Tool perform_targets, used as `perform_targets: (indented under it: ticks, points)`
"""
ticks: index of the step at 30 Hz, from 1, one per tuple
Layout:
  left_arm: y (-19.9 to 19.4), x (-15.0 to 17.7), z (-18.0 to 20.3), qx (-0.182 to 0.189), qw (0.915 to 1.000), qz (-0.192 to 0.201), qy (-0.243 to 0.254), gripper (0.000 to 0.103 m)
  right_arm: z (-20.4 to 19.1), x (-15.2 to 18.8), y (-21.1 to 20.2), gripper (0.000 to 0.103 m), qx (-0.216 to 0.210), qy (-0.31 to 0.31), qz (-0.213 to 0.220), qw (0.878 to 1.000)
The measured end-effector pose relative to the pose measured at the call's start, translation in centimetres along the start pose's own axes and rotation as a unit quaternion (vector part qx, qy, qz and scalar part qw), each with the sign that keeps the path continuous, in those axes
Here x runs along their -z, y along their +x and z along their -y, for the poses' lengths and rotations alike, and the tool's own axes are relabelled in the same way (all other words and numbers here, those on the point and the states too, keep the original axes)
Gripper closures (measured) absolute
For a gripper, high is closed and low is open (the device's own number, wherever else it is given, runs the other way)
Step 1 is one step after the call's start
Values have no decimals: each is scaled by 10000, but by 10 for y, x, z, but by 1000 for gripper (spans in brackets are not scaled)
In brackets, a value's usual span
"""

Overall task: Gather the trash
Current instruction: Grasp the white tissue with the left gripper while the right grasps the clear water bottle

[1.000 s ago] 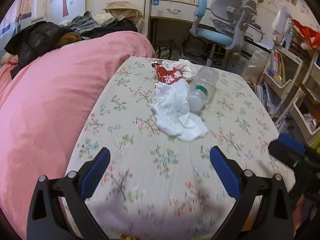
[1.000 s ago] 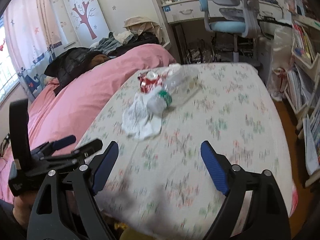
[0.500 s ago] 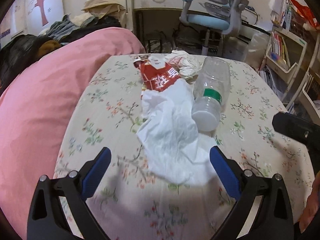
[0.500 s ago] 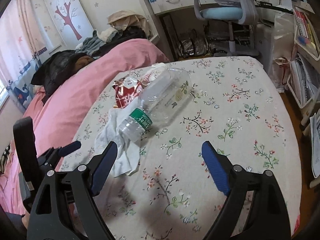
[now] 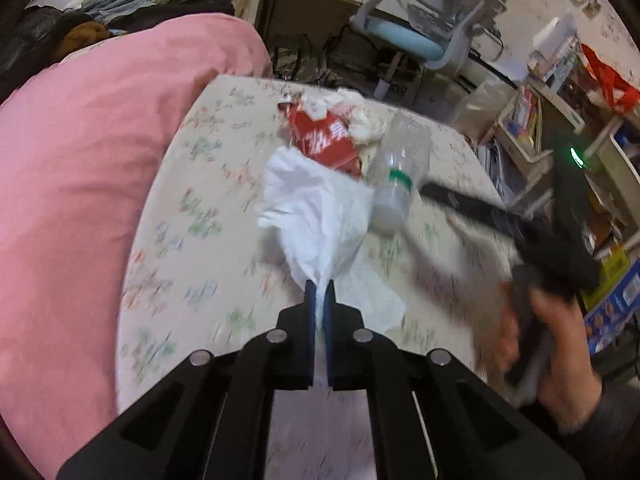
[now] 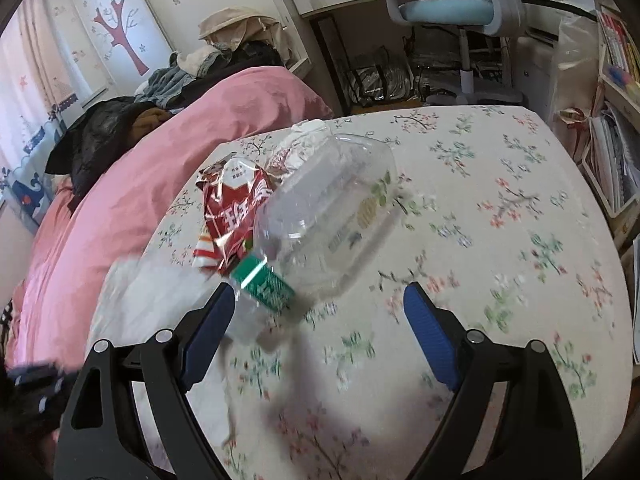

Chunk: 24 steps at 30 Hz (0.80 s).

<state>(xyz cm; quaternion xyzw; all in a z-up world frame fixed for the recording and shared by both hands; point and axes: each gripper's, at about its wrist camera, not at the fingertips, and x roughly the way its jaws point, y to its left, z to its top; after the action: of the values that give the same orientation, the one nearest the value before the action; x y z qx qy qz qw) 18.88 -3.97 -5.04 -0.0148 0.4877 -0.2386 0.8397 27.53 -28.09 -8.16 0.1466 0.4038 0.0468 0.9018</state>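
Left gripper [image 5: 319,298]: a second ago its jaws were spread wide above the bare floral cloth; they have just been closing and are now clamped on the near end of the white tissue [image 5: 320,216], which is bunched between the blue pads at lower centre of the left wrist view.
Right gripper [image 6: 316,320]: its jaws are held wide apart, as in the earlier frames; it is now seen far closer to the trash, with the neck end of the clear bottle [image 6: 320,236] between the two fingers; contact cannot be told.
Trash pile: earlier small in the upper middle of both views, now large and central; it lies on the floral sheet [image 6: 500,240], beside the pink duvet [image 5: 80,168].
Tissue count: one held sheet; one more crumpled white piece [image 5: 366,120] at the far end of the pile.
Bottle count: one, on its side, with a green label band.
Wrapper count: one red snack wrapper [image 6: 236,216], touching the bottle on its left side.
Hands seen: one, the right hand [image 5: 556,344], blurred at the right edge of the left wrist view, gripping its black tool.
Chairs: one blue-grey desk chair [image 6: 452,4], top of frame.
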Motion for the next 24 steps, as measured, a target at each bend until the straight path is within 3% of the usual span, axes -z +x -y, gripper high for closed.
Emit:
perform_targets:
  ticks: [3,6,10,11,12,13,14,17,18,19,20,21,22,24]
  points:
    - [8,18,-10,-183,9989,-420,-111,99,-7,-6,16,19,40,-41,-49,10000]
    - [0,19,-12,-44,9992,-327,-214,99,-15,-13,29,19,115,-81,-62,9999]
    - [5,19,-13,-163,9990,-354,-214,97,-22,-21,43,19,241,-199,-6,9995]
    - [8,19,-12,-185,9988,-414,-175,92,-22,-22,45,19,300,-222,-7,9993]
    - [10,18,-11,-233,9987,-438,-133,71,-21,-24,48,19,362,-212,-13,9991]
    - [11,18,-6,-362,9986,-386,-38,41,-19,-24,49,18,372,-188,-21,9991]
    - [11,15,-2,-462,9985,-284,43,33,-16,-24,51,18,404,-165,-47,9990]
    - [16,11,12,-666,9965,-118,485,25,-12,-25,50,17,477,-194,3,9987]
    - [20,10,14,-742,9958,-144,520,25,-12,-25,48,17,519,-220,11,9984]
    - [26,9,15,-804,9951,-176,544,32,-12,-25,46,17,534,-248,32,9983]
    - [29,9,15,-769,9953,-221,541,42,-15,-25,42,17,496,-315,91,9982]
    - [33,8,14,-639,9962,-340,482,68,-17,-25,38,17,467,-373,138,9981]
    - [35,9,11,-500,9970,-456,383,83,-19,-26,33,17,474,-453,197,9977]
    - [31,11,5,-425,9981,-401,175,96,-22,-27,23,17,504,-566,341,9965]
